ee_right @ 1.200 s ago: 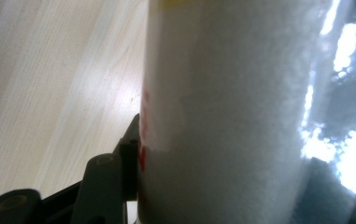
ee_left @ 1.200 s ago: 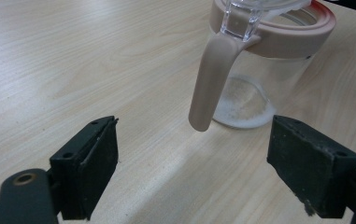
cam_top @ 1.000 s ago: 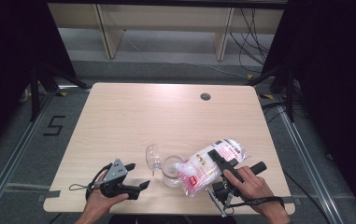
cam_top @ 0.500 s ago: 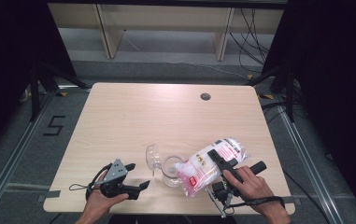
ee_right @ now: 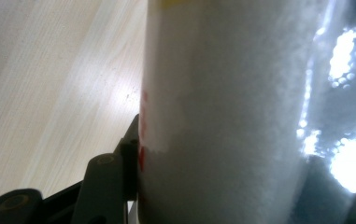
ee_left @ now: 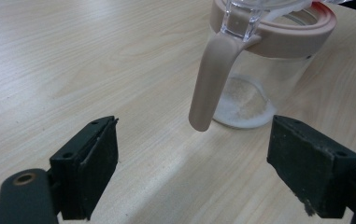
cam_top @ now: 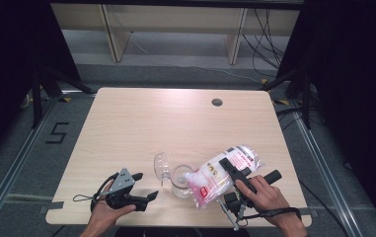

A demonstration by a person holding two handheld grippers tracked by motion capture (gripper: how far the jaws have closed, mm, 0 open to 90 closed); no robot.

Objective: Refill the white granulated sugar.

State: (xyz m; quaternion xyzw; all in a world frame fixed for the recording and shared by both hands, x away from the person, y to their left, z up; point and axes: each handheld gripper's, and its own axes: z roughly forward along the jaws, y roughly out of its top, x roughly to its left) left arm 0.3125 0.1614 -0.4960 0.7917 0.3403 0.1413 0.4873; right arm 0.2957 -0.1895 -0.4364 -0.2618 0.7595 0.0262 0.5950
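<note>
Jaws of the right gripper [cam_top: 231, 170] clamp the tilted bag [cam_top: 221, 173] over the jar [cam_top: 180, 180], holding little white powder, most unpoured; the left gripper [cam_top: 145, 185] gapes empty nearby.

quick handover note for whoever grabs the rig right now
Right gripper: shut on the bag of white grains, tipped with its low end at the jar's mouth.
Left gripper: open, holding nothing, on the table pointing at the jar.
Jar: upright near the front edge, hinged lid swung open, a thin layer of white grains at the bottom.
Left: probably finish pouring, set the bag down, close the lid.
</note>
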